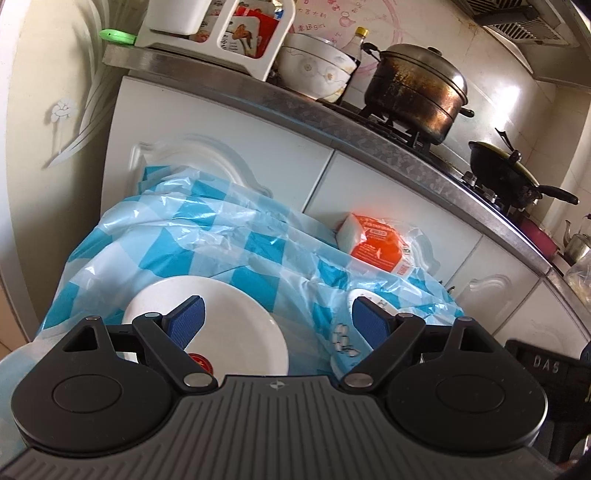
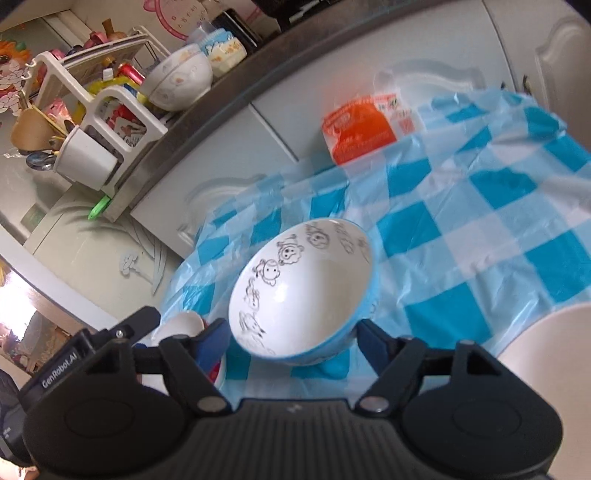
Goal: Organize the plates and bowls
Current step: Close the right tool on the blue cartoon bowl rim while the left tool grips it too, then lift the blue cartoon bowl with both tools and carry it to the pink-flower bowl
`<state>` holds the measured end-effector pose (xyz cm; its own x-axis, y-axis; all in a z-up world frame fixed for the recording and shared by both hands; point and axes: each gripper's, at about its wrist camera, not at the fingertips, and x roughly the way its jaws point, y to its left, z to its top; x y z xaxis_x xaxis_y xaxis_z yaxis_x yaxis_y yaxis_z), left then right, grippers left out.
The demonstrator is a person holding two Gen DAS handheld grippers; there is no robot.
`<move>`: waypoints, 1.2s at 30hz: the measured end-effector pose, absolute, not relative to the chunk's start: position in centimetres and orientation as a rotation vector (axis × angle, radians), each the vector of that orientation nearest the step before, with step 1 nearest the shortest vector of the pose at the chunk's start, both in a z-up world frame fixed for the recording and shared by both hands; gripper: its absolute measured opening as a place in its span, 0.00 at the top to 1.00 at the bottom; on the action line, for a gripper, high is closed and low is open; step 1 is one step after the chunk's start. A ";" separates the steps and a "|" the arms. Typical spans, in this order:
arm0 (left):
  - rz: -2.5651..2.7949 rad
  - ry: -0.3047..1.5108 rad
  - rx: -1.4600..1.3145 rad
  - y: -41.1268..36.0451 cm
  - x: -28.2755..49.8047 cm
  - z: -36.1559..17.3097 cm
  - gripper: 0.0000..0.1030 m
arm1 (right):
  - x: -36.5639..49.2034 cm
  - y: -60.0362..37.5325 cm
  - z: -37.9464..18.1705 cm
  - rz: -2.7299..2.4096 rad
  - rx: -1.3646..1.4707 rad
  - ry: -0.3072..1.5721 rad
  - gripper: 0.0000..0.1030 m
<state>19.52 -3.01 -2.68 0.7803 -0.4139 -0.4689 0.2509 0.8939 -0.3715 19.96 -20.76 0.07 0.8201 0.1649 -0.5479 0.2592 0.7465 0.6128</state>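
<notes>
In the right wrist view my right gripper (image 2: pixel 295 341) is shut on a blue bowl (image 2: pixel 301 291) with cartoon drawings inside, held tilted above the checked tablecloth (image 2: pixel 461 229). A white plate's rim (image 2: pixel 546 339) shows at the right edge, and another white dish (image 2: pixel 183 325) lies behind the left finger. In the left wrist view my left gripper (image 1: pixel 277 321) is open and empty above the table. Under its left finger lies a white plate (image 1: pixel 229 317) with a red mark. Part of the blue bowl (image 1: pixel 345 339) shows by its right finger.
An orange-and-white packet (image 1: pixel 376 243) lies at the table's far side against white cabinets (image 1: pixel 369 184). The counter above holds a steamer pot (image 1: pixel 417 88), a wok (image 1: pixel 506 173), a floral bowl (image 1: pixel 314 70) and a white rack (image 1: pixel 221 33).
</notes>
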 end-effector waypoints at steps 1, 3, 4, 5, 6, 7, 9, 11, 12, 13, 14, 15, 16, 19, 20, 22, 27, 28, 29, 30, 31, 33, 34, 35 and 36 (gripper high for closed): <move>-0.368 0.568 -0.299 -3.1 19.4 -2.6 0.00 | 19.7 -21.0 0.2 -0.059 0.733 0.611 0.24; -0.382 0.565 -0.304 -3.5 19.1 -2.5 0.00 | 19.2 -21.7 0.4 -0.075 0.719 0.590 0.20; -0.396 0.566 -0.306 -3.8 19.0 -2.5 0.00 | 19.1 -22.2 0.6 -0.085 0.712 0.582 0.20; -0.406 0.569 -0.306 -4.1 18.9 -2.5 0.00 | 19.1 -22.5 0.7 -0.092 0.706 0.576 0.18; -0.413 0.574 -0.309 -4.5 18.8 -2.6 0.03 | 19.1 -22.9 0.9 -0.097 0.699 0.573 0.17; -0.417 0.578 -0.315 -4.8 18.7 -2.6 0.04 | 19.2 -23.3 0.9 -0.098 0.696 0.572 0.17; -0.423 0.588 -0.323 -5.4 18.5 -2.8 0.10 | 19.5 -24.0 0.8 -0.096 0.701 0.573 0.16; -0.425 0.596 -0.317 -6.2 18.2 -2.9 0.15 | 20.0 -24.6 0.6 -0.082 0.716 0.579 0.16; -0.420 0.599 -0.315 -6.5 18.1 -3.1 0.19 | 20.3 -24.9 0.4 -0.070 0.724 0.585 0.15; -0.411 0.603 -0.316 -6.9 17.9 -3.2 0.21 | 20.6 -25.1 0.2 -0.065 0.729 0.592 0.15; -0.404 0.607 -0.316 -7.3 17.7 -3.3 0.23 | 20.9 -25.3 -0.1 -0.064 0.736 0.600 0.15; -0.400 0.609 -0.312 -7.6 17.6 -3.4 0.26 | 21.1 -25.5 -0.4 -0.060 0.746 0.608 0.15; -0.398 0.611 -0.308 -7.9 17.5 -3.5 0.27 | 21.4 -25.7 -0.7 -0.053 0.759 0.615 0.15; -0.380 0.622 -0.299 -8.5 17.5 -4.0 0.30 | 22.2 -26.4 -1.6 -0.034 0.808 0.637 0.15; -0.377 0.628 -0.303 -8.6 17.6 -4.1 0.31 | 22.3 -26.6 -1.9 -0.027 0.824 0.643 0.15; -0.369 0.638 -0.312 -8.8 17.9 -4.4 0.32 | 22.7 -26.9 -2.4 -0.014 0.854 0.655 0.15; -0.364 0.656 -0.333 -9.3 18.1 -4.9 0.32 | 23.4 -27.4 -3.4 0.010 0.924 0.689 0.15; -0.367 0.660 -0.333 -9.4 18.2 -5.0 0.32 | 23.5 -27.3 -3.5 0.016 0.928 0.697 0.15; -0.367 0.663 -0.331 -9.4 18.2 -5.0 0.32 | 23.6 -27.3 -3.5 0.016 0.926 0.701 0.15; -0.366 0.664 -0.329 -9.7 18.4 -5.1 0.33 | 23.7 -27.2 -3.5 0.019 0.924 0.703 0.15; -0.367 0.665 -0.329 -9.7 18.4 -5.2 0.34 | 23.8 -27.2 -3.5 0.026 0.925 0.704 0.15; -0.370 0.669 -0.326 -9.9 18.5 -5.3 0.42 | 24.1 -27.1 -3.6 0.036 0.927 0.704 0.15; -0.371 0.672 -0.326 -10.0 18.6 -5.4 0.44 | 24.3 -27.0 -3.6 0.038 0.925 0.707 0.15; -0.373 0.679 -0.331 -10.1 18.8 -5.5 0.48 | 24.3 -27.0 -3.6 0.039 0.923 0.709 0.15; -0.373 0.684 -0.339 -10.1 18.9 -5.6 0.51 | 24.6 -27.0 -3.7 0.039 0.923 0.714 0.15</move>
